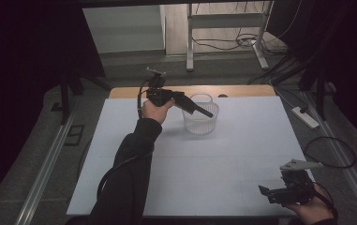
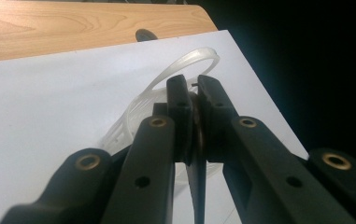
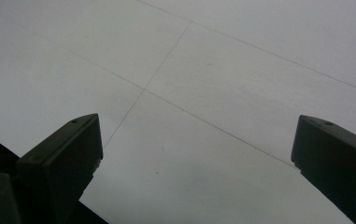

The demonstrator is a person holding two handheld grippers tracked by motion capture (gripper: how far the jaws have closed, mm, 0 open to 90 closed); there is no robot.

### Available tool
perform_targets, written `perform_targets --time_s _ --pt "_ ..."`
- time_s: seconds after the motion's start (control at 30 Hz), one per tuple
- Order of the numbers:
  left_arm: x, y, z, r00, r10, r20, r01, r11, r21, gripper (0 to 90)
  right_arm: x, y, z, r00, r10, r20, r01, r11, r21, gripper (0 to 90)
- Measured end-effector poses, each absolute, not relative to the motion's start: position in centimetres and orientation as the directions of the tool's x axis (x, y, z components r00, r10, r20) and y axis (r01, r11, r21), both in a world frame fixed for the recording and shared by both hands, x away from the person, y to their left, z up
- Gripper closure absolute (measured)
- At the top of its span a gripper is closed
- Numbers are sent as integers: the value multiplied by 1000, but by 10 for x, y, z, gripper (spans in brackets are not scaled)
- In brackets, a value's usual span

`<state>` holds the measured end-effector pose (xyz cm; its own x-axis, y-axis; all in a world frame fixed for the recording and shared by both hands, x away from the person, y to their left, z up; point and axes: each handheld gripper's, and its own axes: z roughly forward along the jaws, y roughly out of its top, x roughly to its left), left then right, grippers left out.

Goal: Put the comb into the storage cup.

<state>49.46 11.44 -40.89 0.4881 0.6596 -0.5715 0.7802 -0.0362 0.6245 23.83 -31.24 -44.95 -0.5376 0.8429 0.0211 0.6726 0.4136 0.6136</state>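
Reaching over the white basket, the left gripper looked clenched on something thin and dark; lowering it inside seemed next, while the right gripper sat released, well apart from the basket.

I see a pale blue-white bench crossed by thin lines, with a light wood strip at its far edge. Translucent white slatted basket. Both hand-held grippers black, left hand-held gripper showing brass rivets. Black sleeve.
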Motion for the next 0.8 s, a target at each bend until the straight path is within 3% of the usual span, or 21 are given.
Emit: perform_targets --time_s 0.8 --pt "497 115 -426 453 657 -603 805 -10 594 838 239 -312 -450 -540 841 22 674 417 610 26"
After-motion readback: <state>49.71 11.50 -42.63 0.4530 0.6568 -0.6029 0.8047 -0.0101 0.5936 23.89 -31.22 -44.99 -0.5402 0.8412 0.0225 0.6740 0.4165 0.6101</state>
